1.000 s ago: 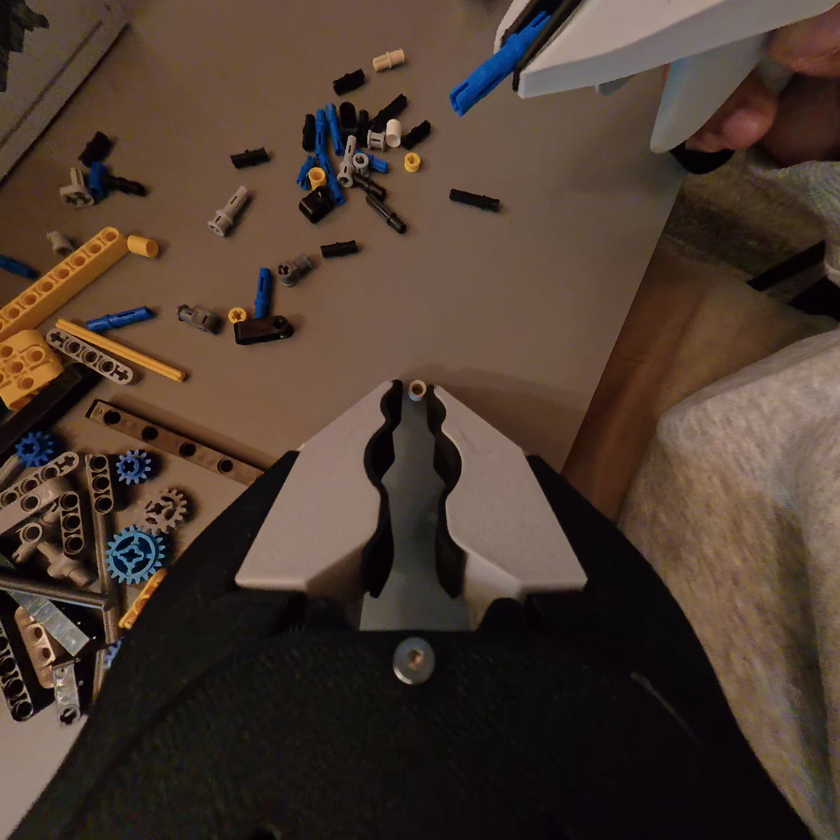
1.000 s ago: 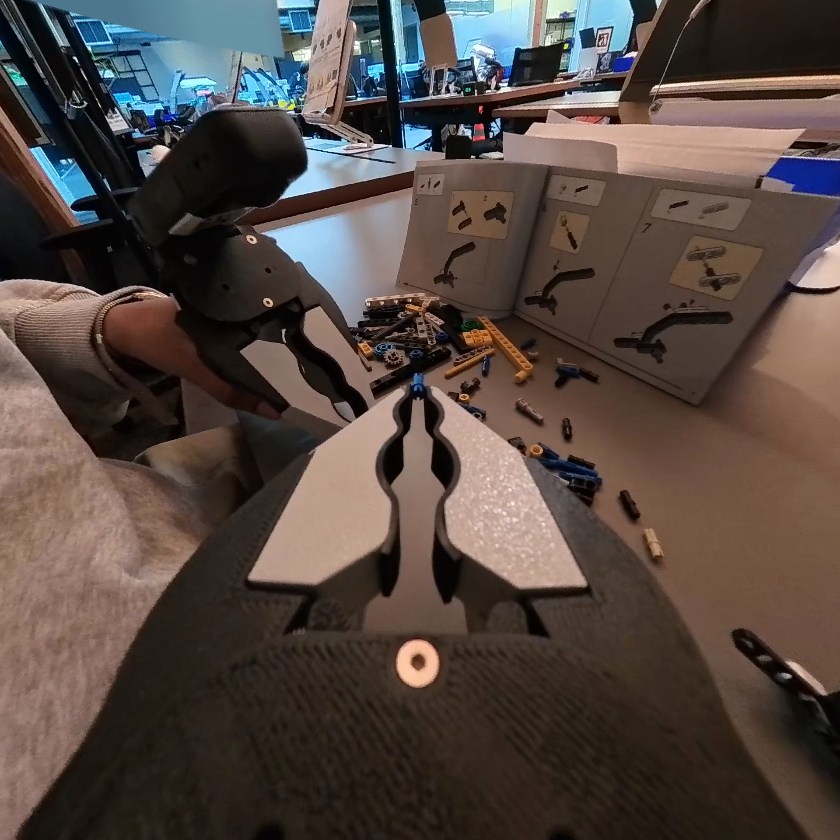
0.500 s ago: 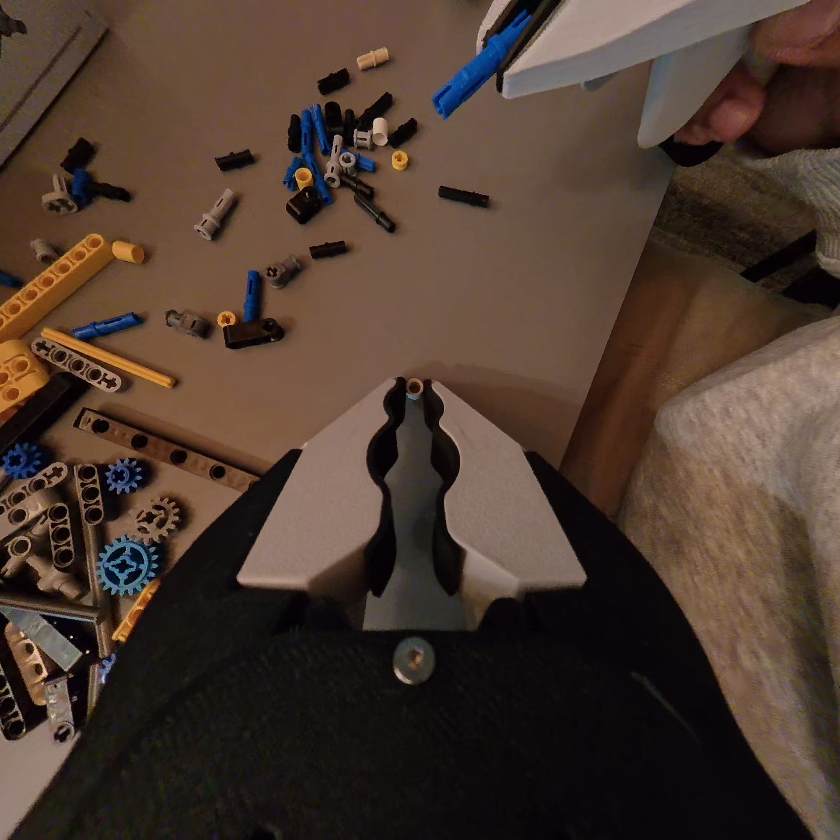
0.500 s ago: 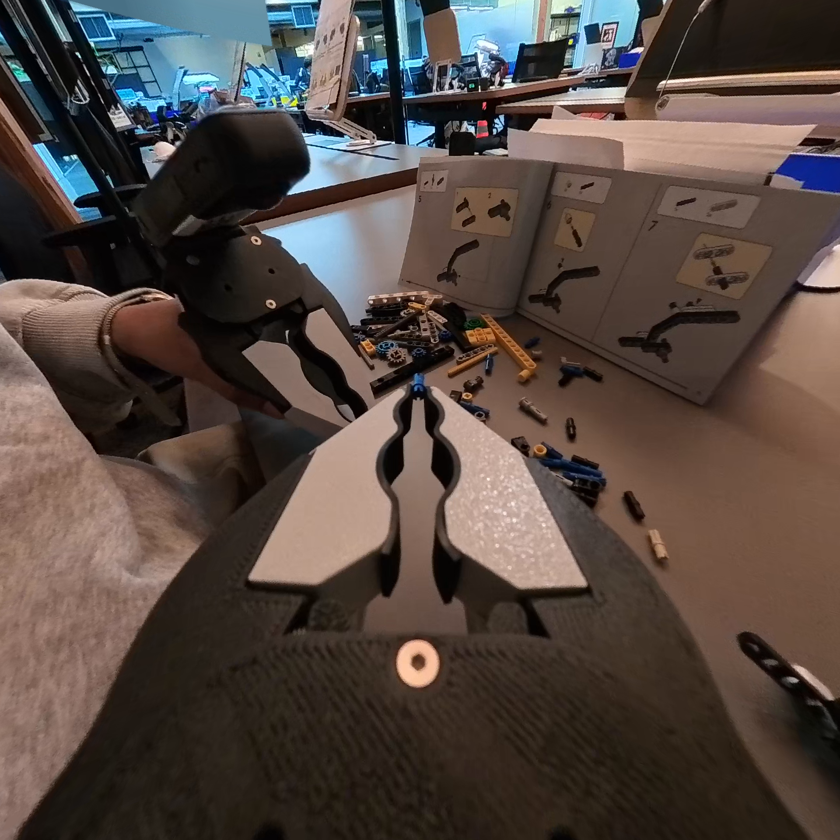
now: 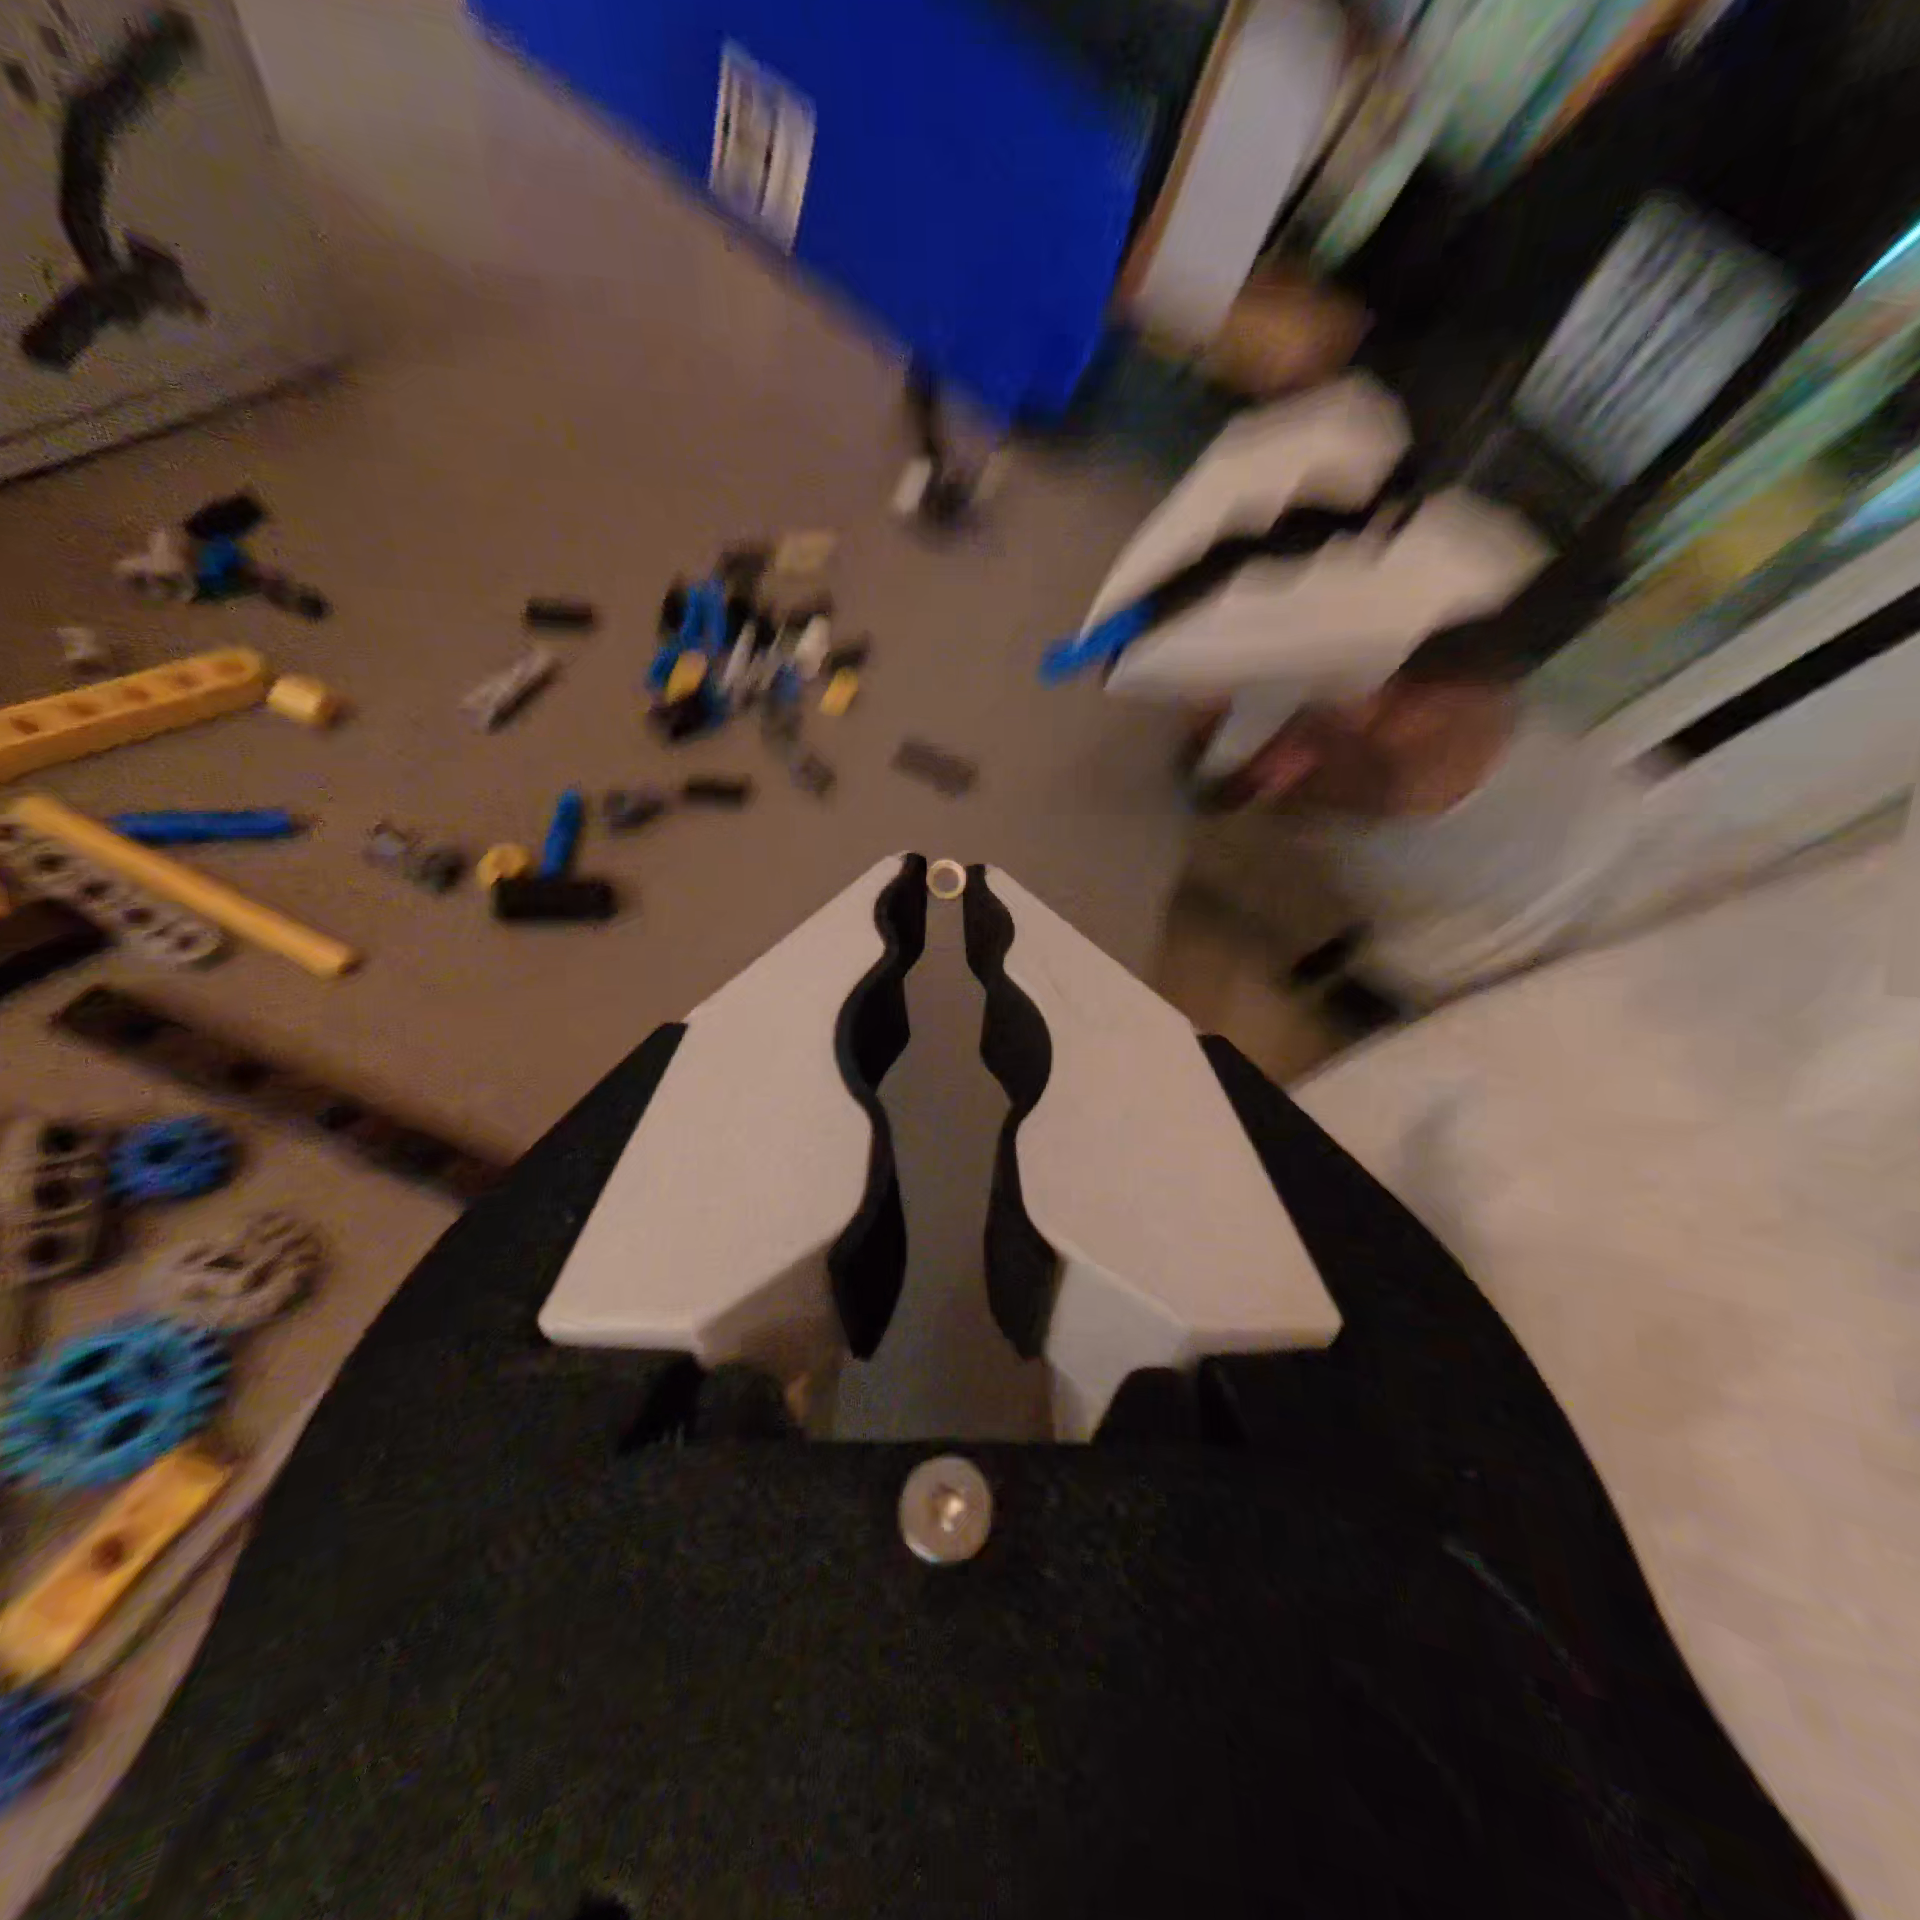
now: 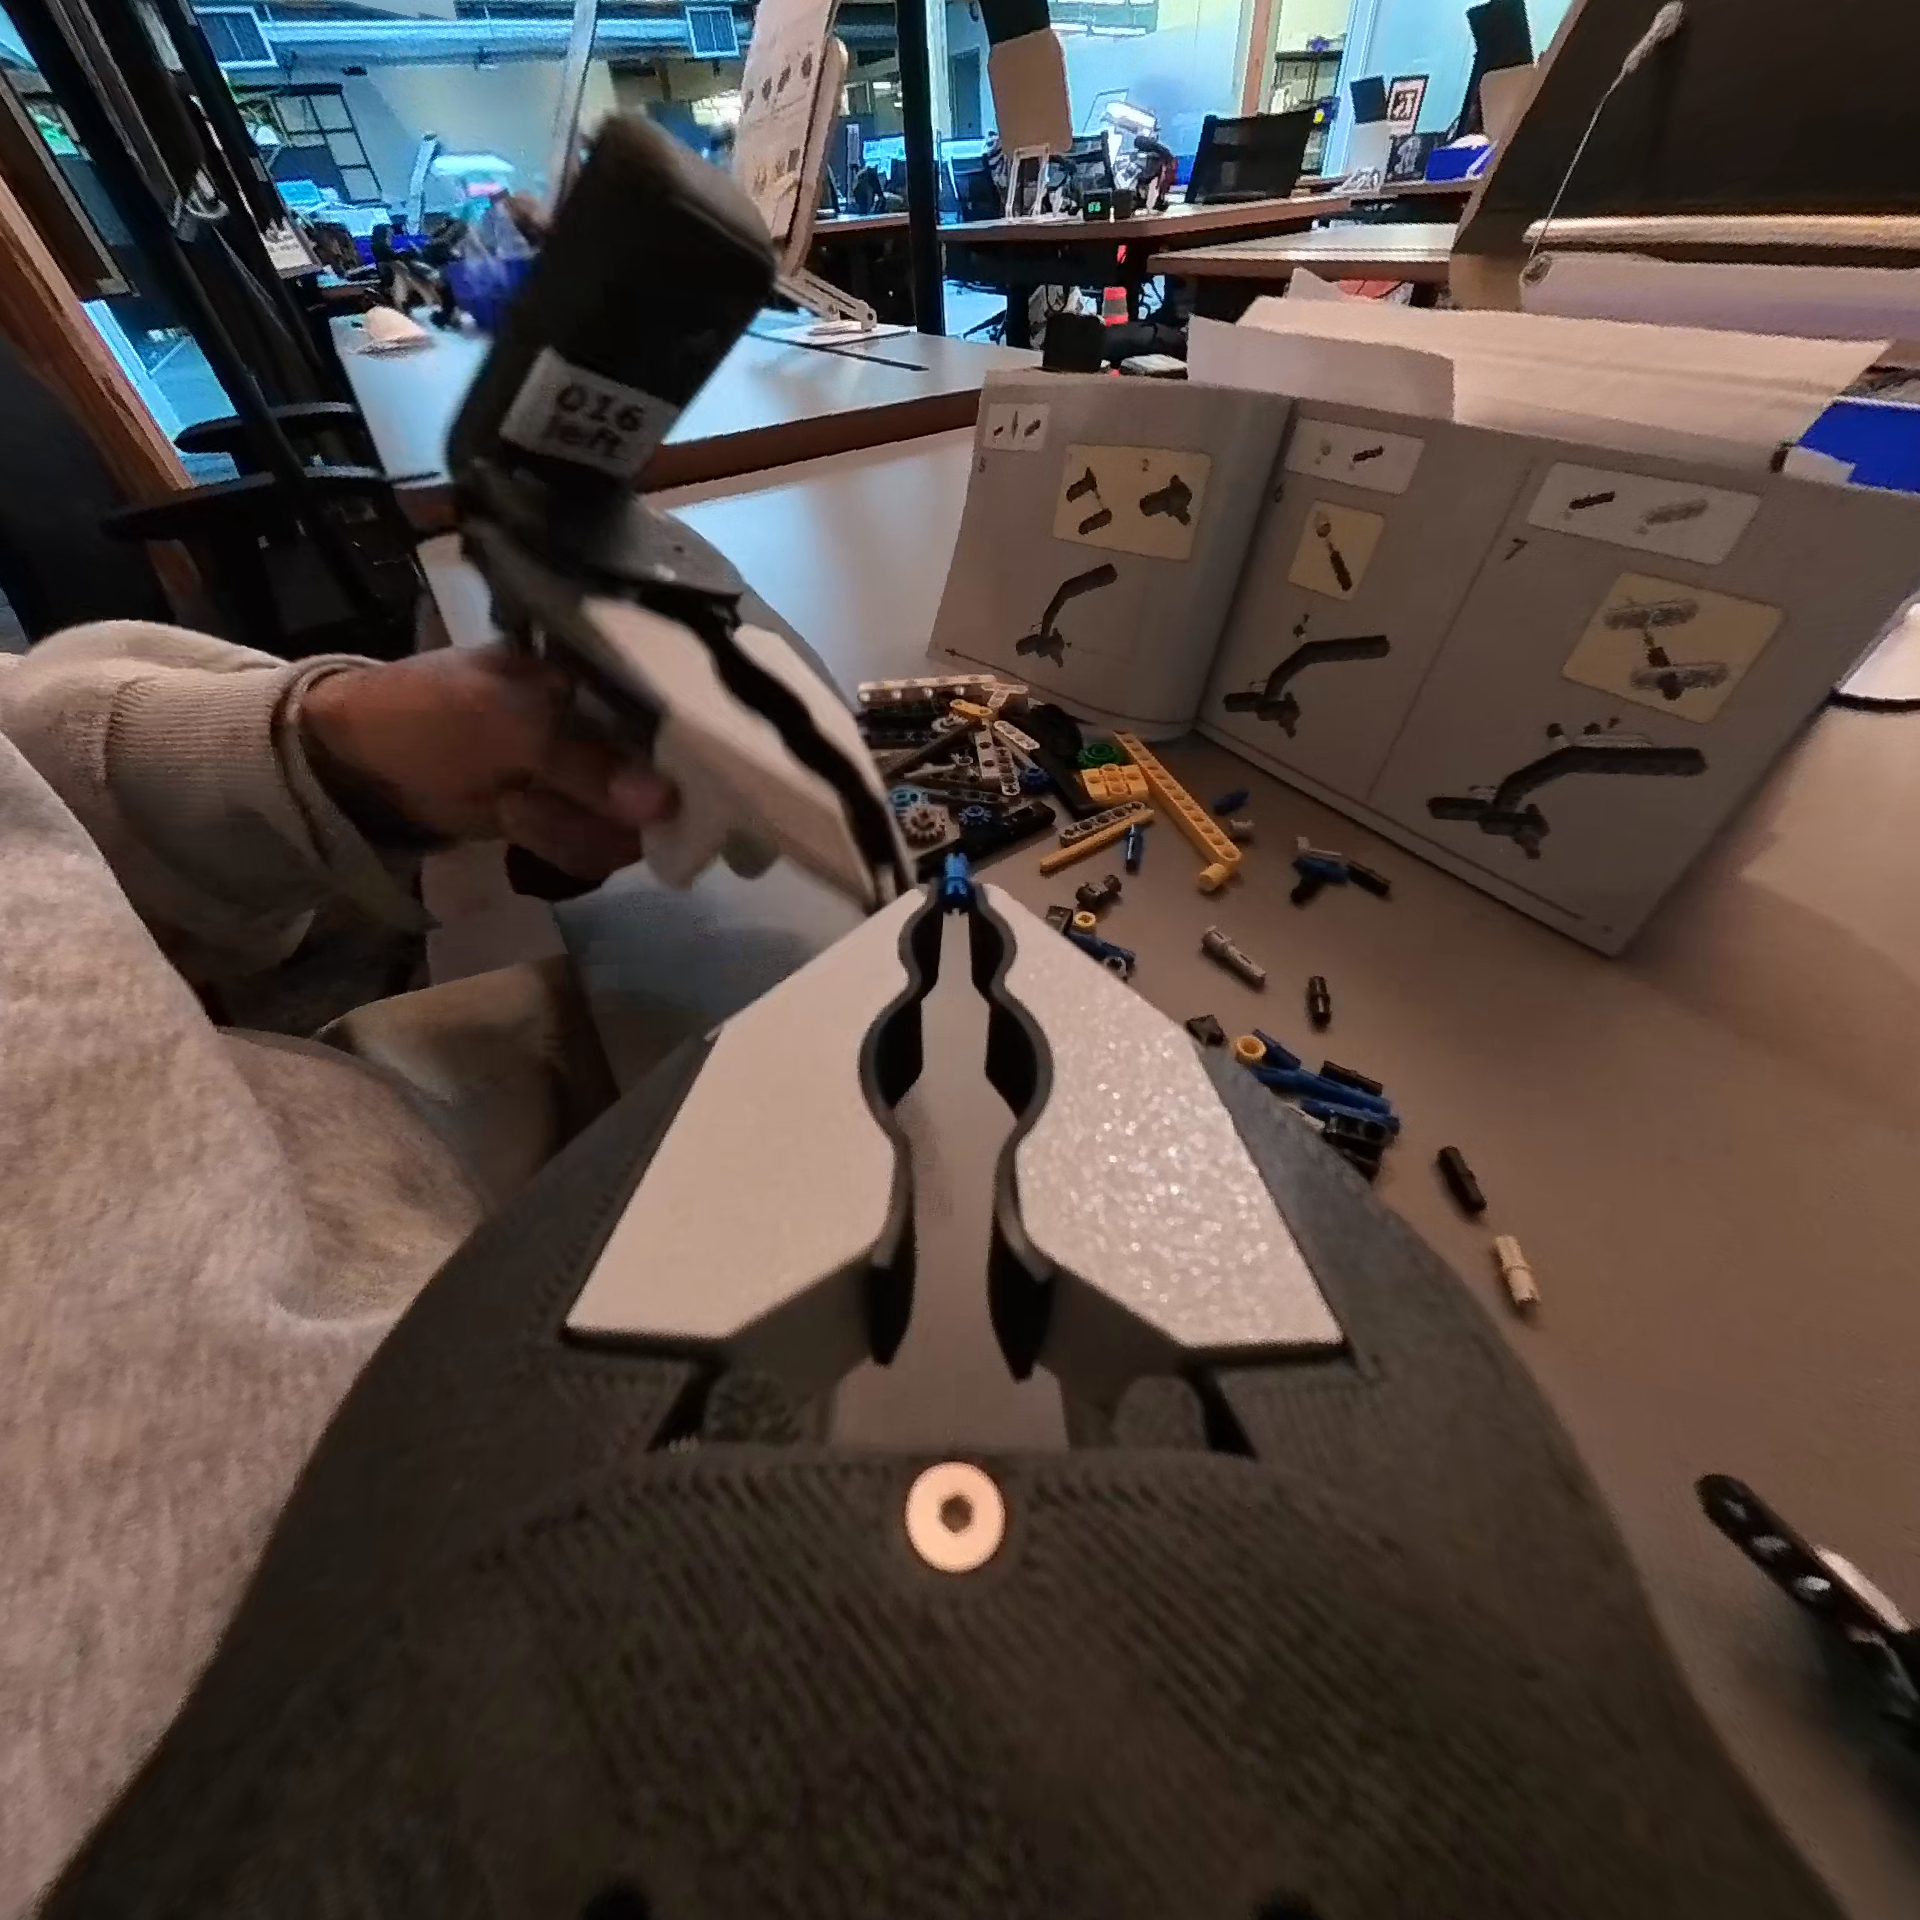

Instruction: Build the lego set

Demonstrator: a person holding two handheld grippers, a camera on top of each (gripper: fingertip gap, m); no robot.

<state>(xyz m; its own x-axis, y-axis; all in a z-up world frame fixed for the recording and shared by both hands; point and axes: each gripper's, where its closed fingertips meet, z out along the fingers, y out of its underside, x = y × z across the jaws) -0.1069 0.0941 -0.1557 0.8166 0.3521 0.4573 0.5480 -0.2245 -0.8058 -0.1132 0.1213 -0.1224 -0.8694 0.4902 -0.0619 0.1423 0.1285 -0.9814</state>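
My left gripper [image 5: 943,878] is shut on a small tan bush [image 5: 945,879], seen end-on at its tips. My right gripper [image 6: 954,899] is shut on a blue pin [image 6: 954,891] that sticks out past its tips. In the blurred left wrist view the right gripper [image 5: 1117,649] is up and to the right, with the blue pin [image 5: 1086,646] pointing left. In the right wrist view the left gripper's fingers [image 6: 727,727] slant down to just left of my right tips. Both are held above the grey table [image 6: 1610,1143], near its front edge.
Loose pins lie scattered mid-table [image 6: 1320,1091]. Beams and gears are piled farther back [image 6: 977,769], with a yellow beam [image 6: 1179,805] beside them. An open instruction booklet [image 6: 1351,623] stands behind. A blue box [image 5: 914,187] is at the back. A black beam [image 6: 1808,1579] lies at the near right.
My left gripper has tilted up and swung toward the right gripper, blurring its view. The two grippers' tips are now much closer. Both keep their holds.
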